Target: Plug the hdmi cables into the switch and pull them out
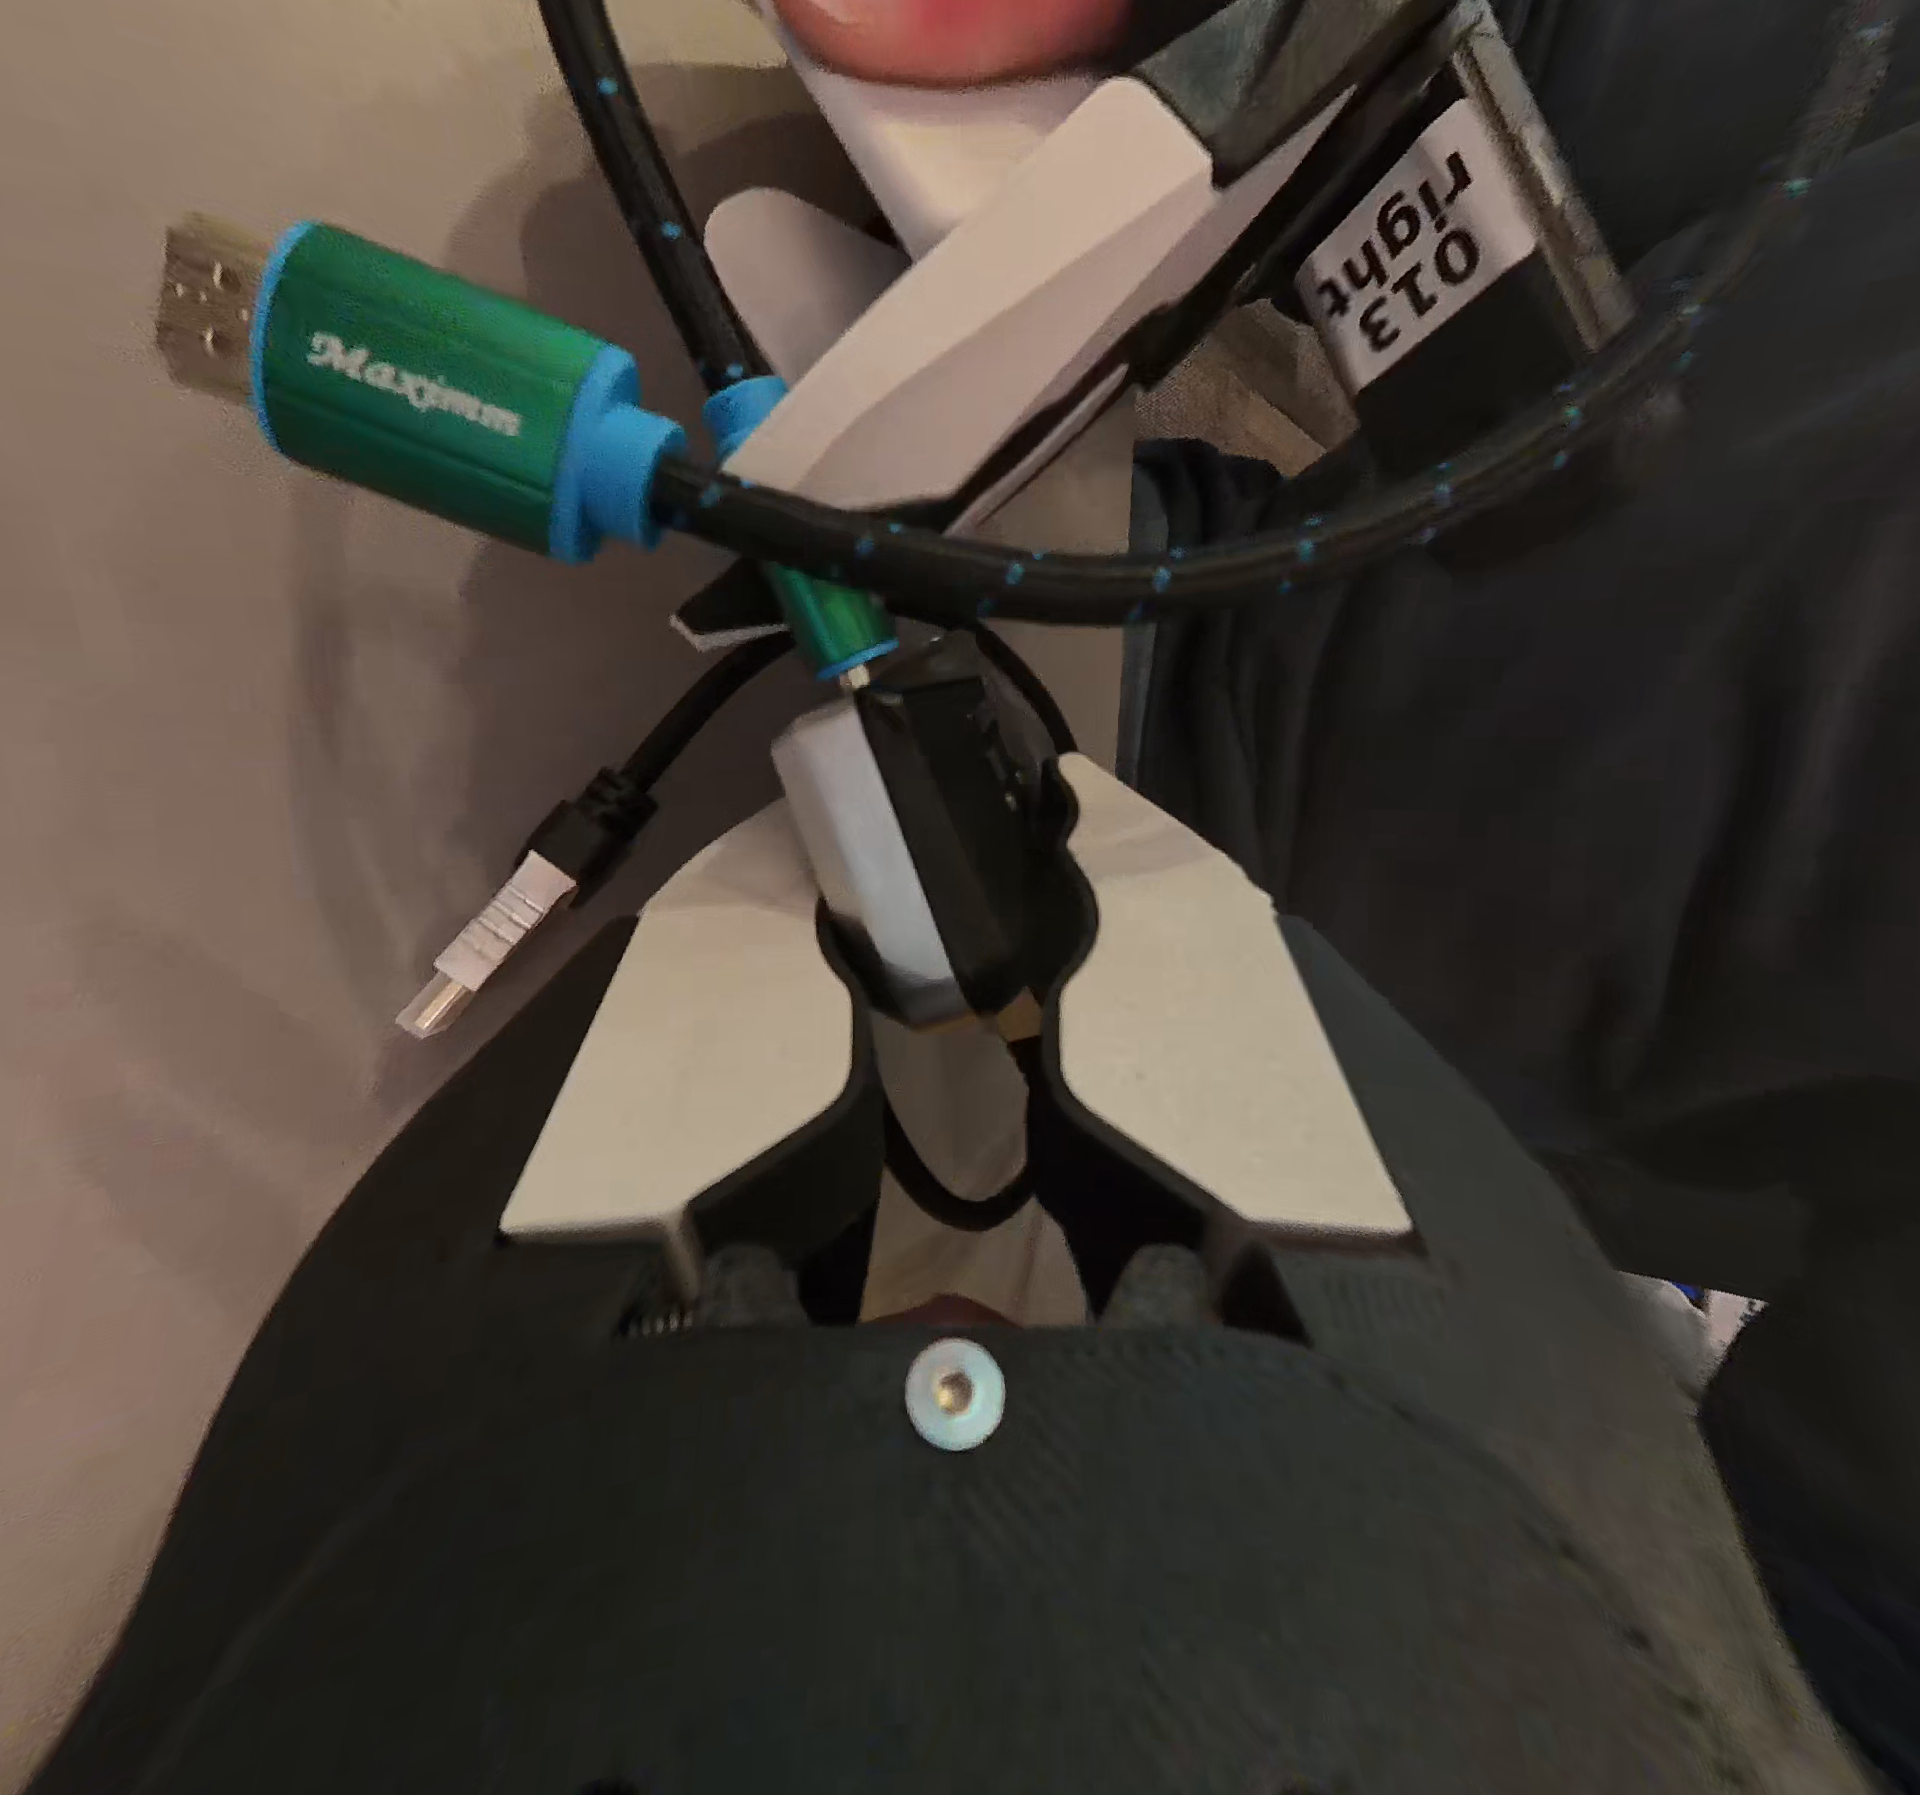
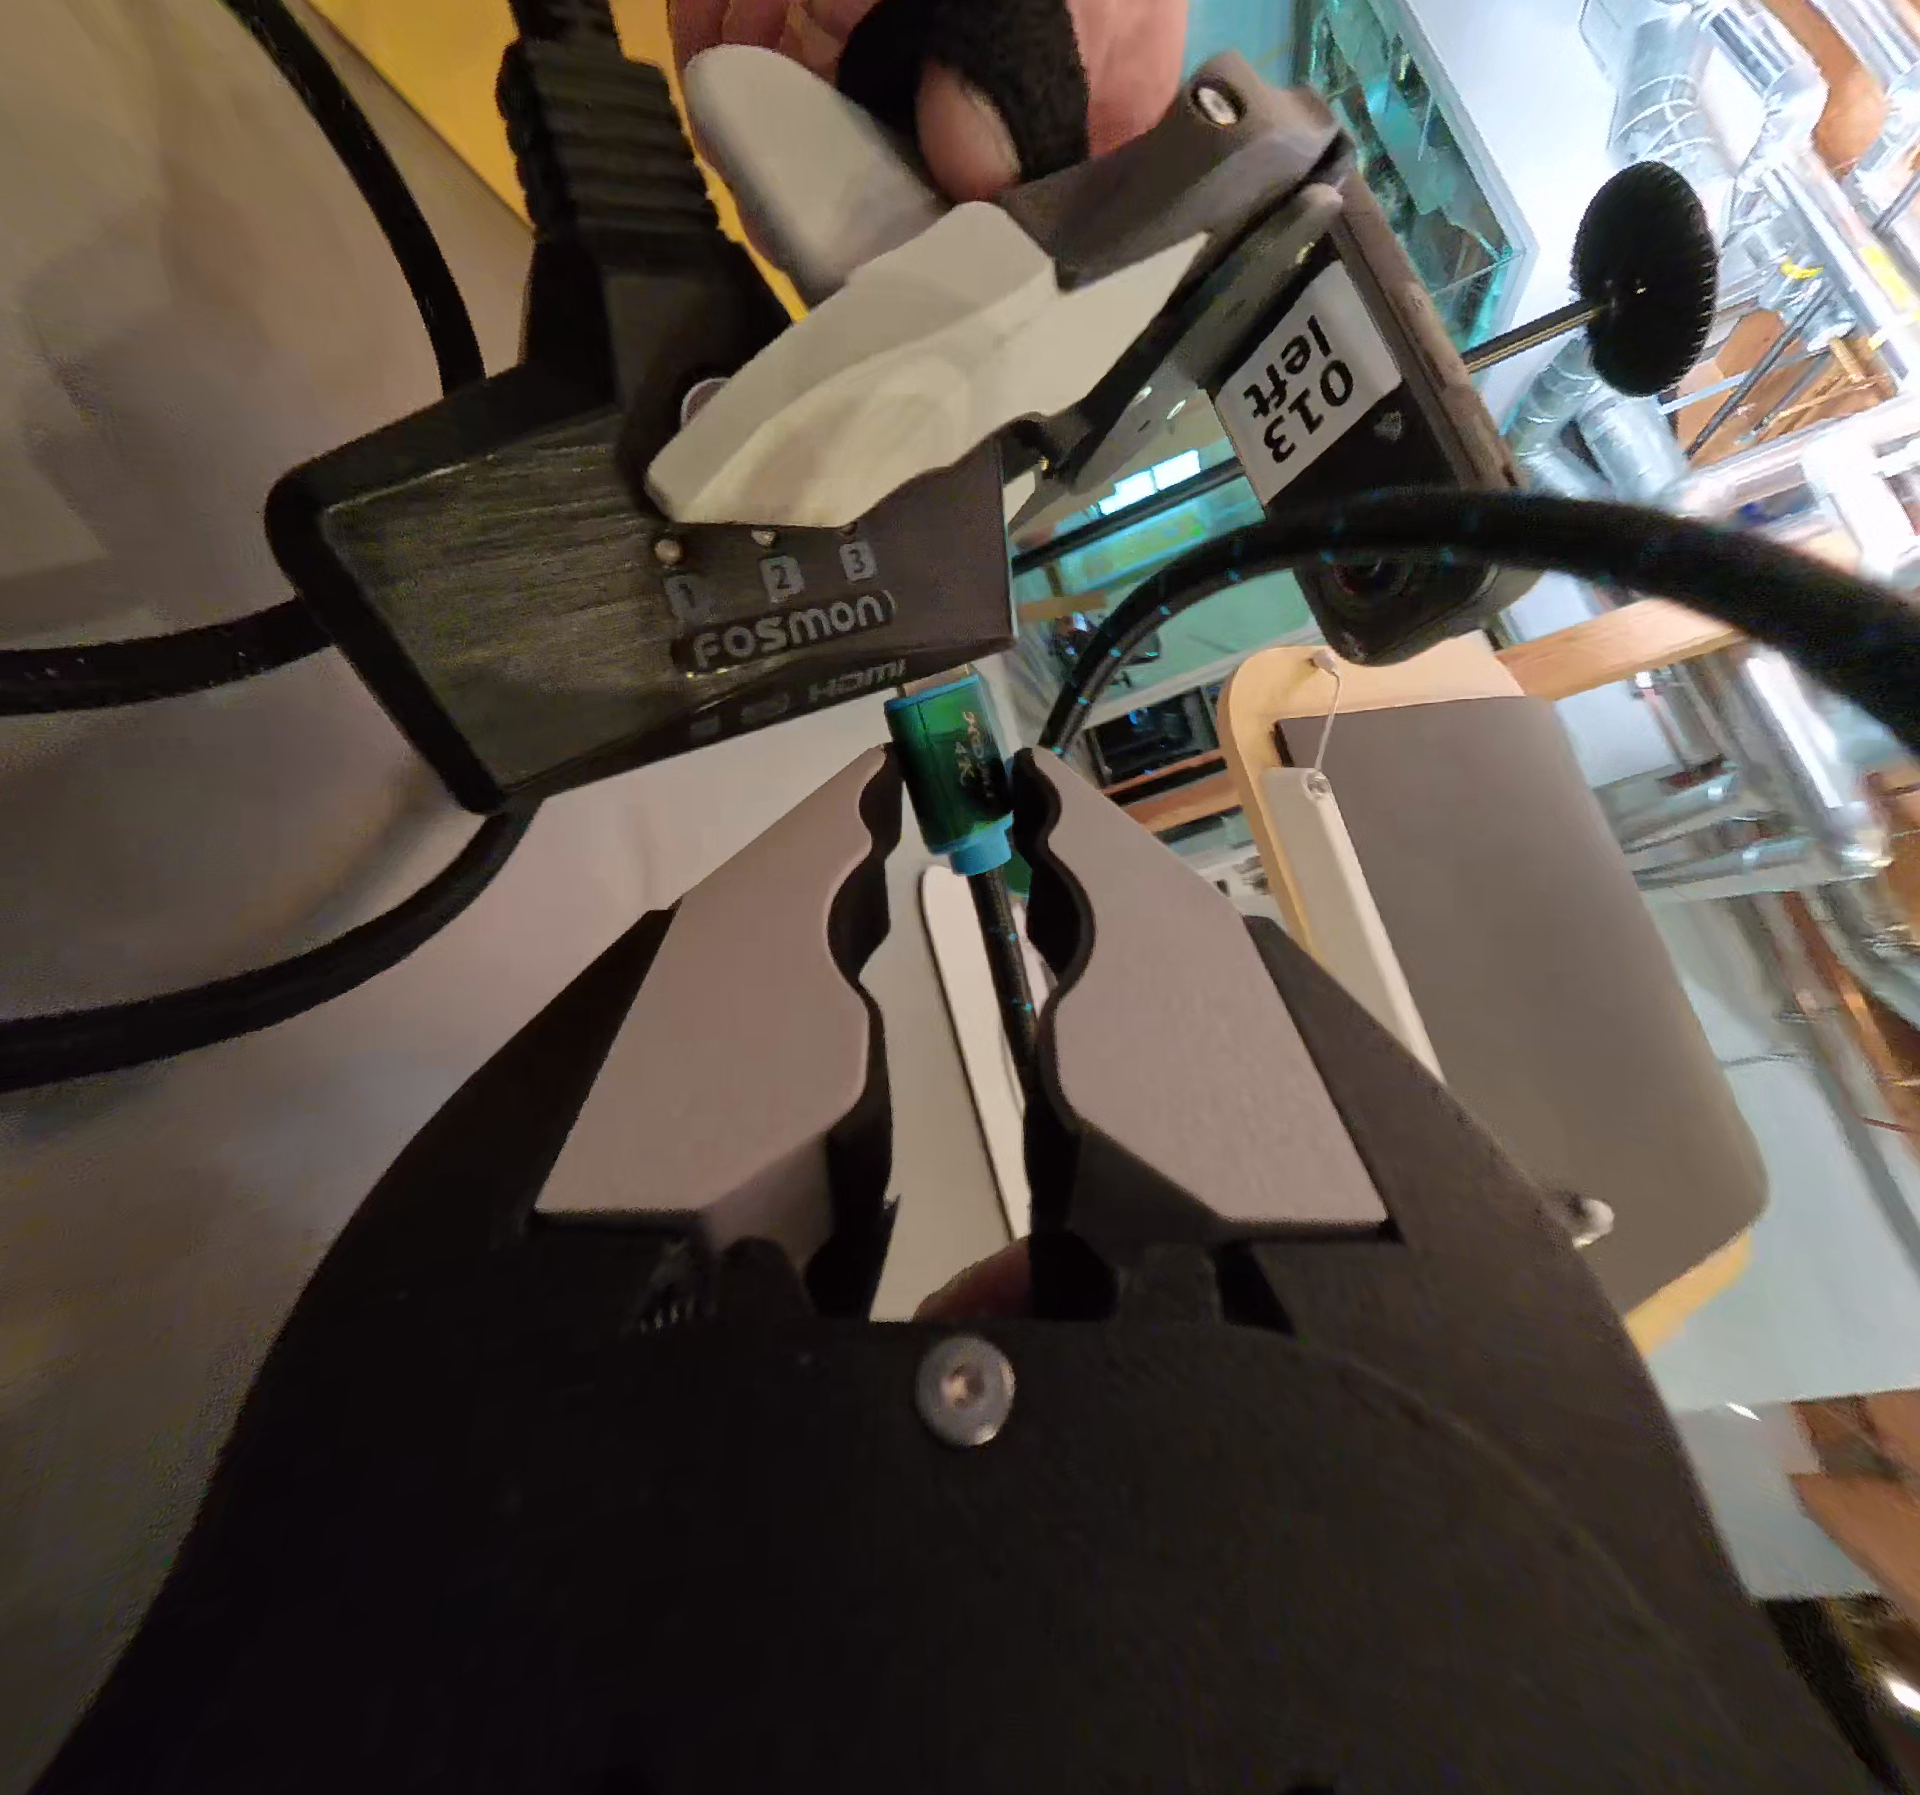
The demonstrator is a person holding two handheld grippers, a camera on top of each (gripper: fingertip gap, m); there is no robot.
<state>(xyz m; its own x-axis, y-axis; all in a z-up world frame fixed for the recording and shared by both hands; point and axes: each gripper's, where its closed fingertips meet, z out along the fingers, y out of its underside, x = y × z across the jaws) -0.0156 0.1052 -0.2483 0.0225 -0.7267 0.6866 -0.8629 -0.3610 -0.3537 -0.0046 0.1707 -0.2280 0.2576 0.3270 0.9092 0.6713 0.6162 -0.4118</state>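
My right gripper (image 2: pixel 951 810) pinches the green HDMI plug (image 2: pixel 948 777) at the switch (image 2: pixel 582 592).
My left gripper (image 1: pixel 951 872) is clamped on that switch. If I come in crooked, I reckon the plug jams or the switch twists free. A second green plug (image 1: pixel 416 384) dangles over the pale desk (image 1: pixel 208 810); workshop shelving behind.

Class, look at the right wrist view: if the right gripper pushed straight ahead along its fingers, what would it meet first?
The right gripper, shut on the green HDMI plug, would likely drive it into the black switch, held by the left gripper. Depth is unclear.
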